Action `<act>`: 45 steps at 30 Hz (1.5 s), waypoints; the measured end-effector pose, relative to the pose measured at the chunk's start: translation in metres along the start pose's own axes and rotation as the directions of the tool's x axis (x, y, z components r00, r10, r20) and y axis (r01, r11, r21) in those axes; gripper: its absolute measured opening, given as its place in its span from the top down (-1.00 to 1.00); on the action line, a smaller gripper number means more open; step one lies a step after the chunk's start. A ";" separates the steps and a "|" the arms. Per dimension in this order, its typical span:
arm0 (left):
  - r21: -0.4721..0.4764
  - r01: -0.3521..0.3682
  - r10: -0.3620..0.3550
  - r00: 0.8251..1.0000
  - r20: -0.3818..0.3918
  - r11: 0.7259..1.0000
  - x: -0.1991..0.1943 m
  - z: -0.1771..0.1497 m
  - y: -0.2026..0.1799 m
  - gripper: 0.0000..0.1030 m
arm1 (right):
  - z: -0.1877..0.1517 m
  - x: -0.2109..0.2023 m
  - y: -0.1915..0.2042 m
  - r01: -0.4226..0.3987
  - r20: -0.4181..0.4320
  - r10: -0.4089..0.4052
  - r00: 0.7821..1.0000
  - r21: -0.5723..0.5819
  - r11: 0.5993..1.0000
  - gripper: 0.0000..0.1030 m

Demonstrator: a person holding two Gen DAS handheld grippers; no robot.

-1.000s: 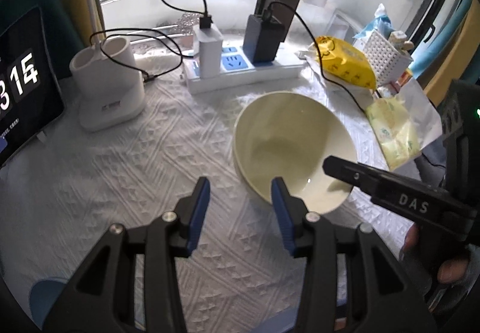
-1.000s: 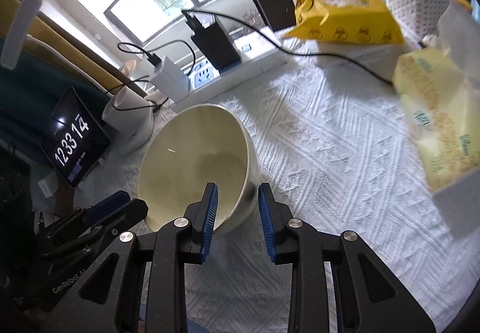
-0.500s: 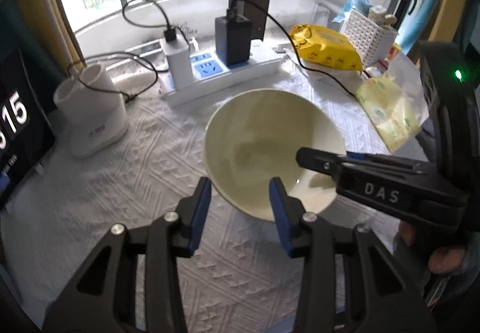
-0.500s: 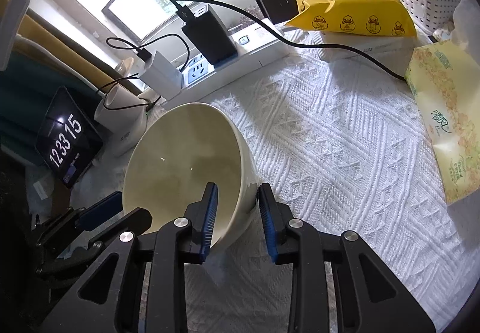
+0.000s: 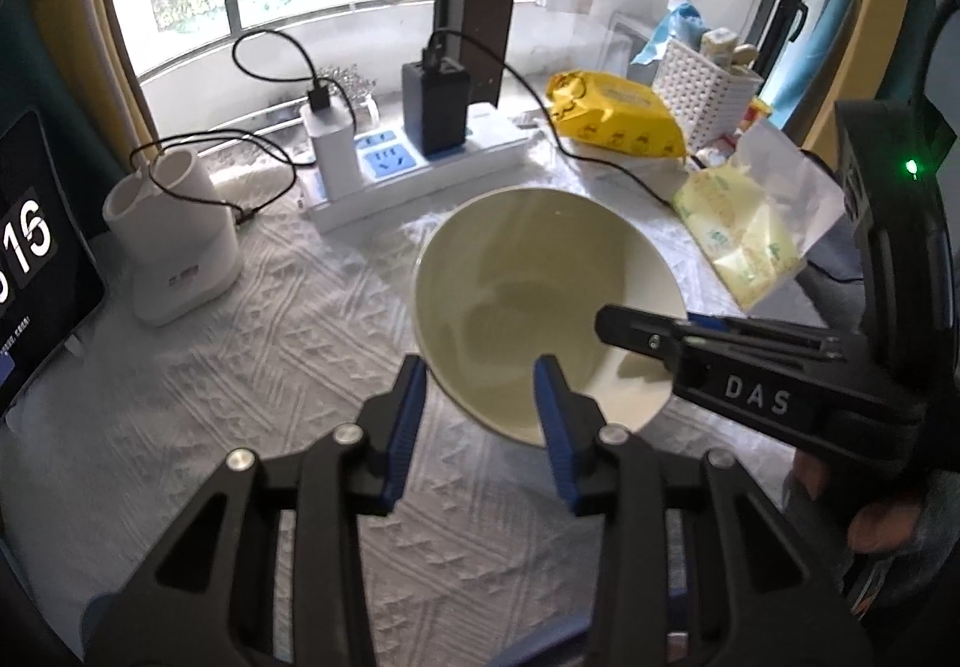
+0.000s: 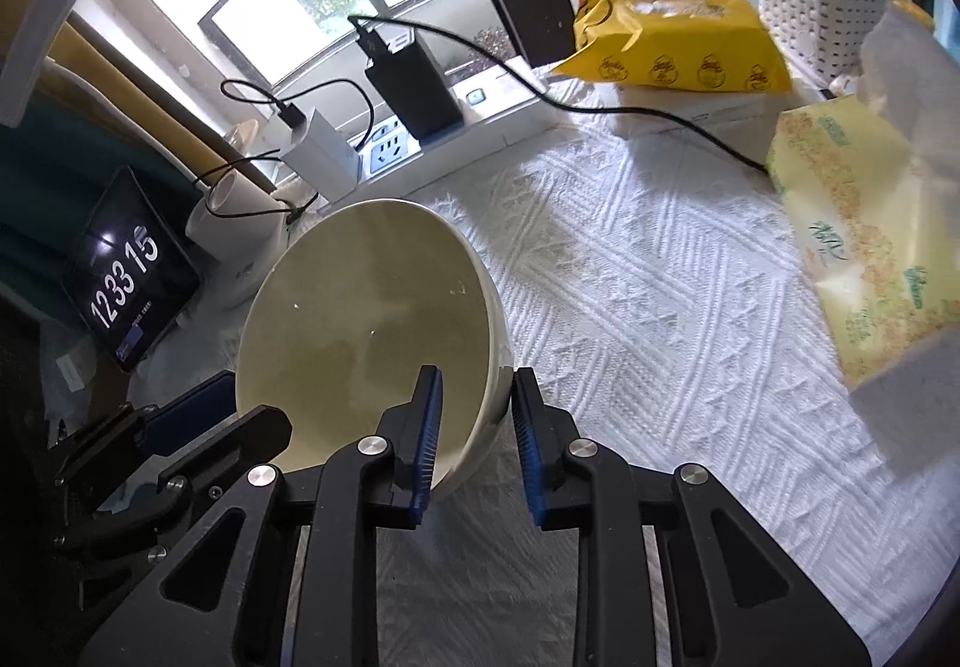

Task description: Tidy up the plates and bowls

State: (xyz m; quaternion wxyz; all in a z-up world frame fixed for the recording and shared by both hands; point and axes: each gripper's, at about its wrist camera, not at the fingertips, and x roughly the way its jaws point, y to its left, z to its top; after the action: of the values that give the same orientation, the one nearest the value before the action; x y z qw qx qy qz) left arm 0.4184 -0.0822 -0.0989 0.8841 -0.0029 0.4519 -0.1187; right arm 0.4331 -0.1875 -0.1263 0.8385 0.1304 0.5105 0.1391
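- The right tool [image 6: 474, 427] has its blue pads either side of the near rim of the cream bowl [image 6: 360, 331], one pad inside and one against the outer wall, pinching it; its jaws have just been closing.
- The left tool [image 5: 480, 421] stands partly spread, nothing between its pads, with the bowl's lower edge just beyond its tips; its jaws have also just been closing.
- The bowl [image 5: 540, 301] is tilted, its mouth turned toward the left tool, above the white textured cloth [image 6: 660, 307] on the worktop.
- Both tools point steeply down; fingers [image 5: 882, 523] of the person's right hand show at the right tool's handle.
- A power strip [image 5: 420, 169] and a yellow packet [image 5: 618, 120] lie well beyond the bowl.
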 end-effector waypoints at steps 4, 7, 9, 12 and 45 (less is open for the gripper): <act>0.011 0.005 -0.006 0.999 0.035 1.000 -0.013 -0.001 -0.006 0.26 | -0.002 -0.013 -0.001 -0.005 0.018 0.005 1.000 0.004 1.000 0.51; 0.018 0.007 -0.008 0.998 0.060 1.000 -0.025 -0.001 -0.011 0.26 | -0.006 -0.023 0.002 -0.005 0.032 0.005 0.999 -0.001 1.000 0.51; 0.021 0.010 -0.011 0.998 0.066 1.000 -0.030 -0.001 -0.012 0.26 | -0.007 -0.030 0.004 -0.005 0.041 0.006 0.999 -0.004 1.000 0.51; 0.021 0.023 -0.024 0.997 0.075 1.000 -0.038 -0.004 -0.013 0.26 | -0.010 -0.040 0.006 -0.004 0.055 0.005 0.998 -0.006 1.000 0.51; 0.009 0.047 -0.048 0.983 0.179 0.999 -0.124 -0.052 -0.020 0.26 | -0.061 -0.112 0.042 -0.010 0.132 0.015 0.991 -0.036 0.999 0.50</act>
State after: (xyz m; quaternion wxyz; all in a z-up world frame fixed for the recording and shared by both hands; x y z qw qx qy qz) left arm 0.3028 -0.0702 -0.0278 0.9181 -0.0221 0.3700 -0.1403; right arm 0.3251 -0.1852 -0.0464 0.8717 0.1278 0.4505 0.1442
